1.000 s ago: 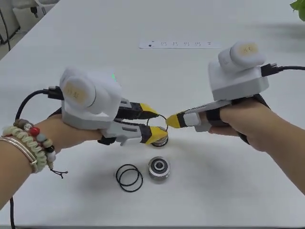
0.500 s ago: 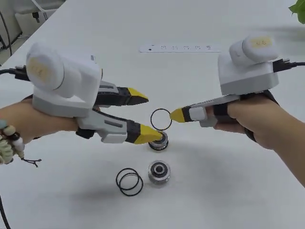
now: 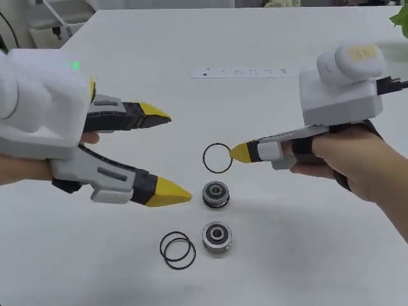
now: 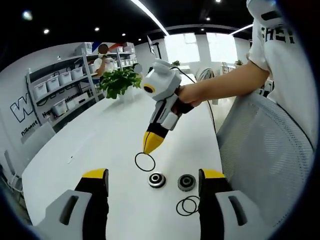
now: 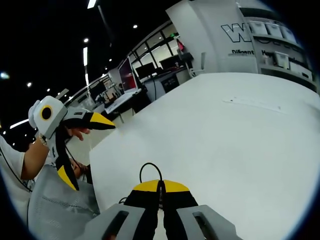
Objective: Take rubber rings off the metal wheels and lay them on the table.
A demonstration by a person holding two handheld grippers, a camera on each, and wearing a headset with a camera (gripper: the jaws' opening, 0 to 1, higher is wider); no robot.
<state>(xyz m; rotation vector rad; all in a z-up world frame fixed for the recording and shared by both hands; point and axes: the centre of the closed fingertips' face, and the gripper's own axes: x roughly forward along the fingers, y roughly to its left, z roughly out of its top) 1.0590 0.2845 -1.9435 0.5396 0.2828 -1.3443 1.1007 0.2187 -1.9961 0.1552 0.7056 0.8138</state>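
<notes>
2 rubber rings (image 3: 176, 250) lie on the table (image 3: 306, 255) by the near wheel (image 3: 217, 236), and past the far wheel (image 3: 215, 194) the right gripper (image 3: 236, 153), jaws clamped on a 3rd ring (image 3: 217, 157), holds it aloft, left gripper (image 3: 178, 156) gaping apart: next, I'd say, lower it beside those 2 and release.

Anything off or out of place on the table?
Nothing stands out: the right gripper pinches one rubber ring above the table; two more rings lie overlapped beside the nearer metal wheel; left gripper open.
</notes>
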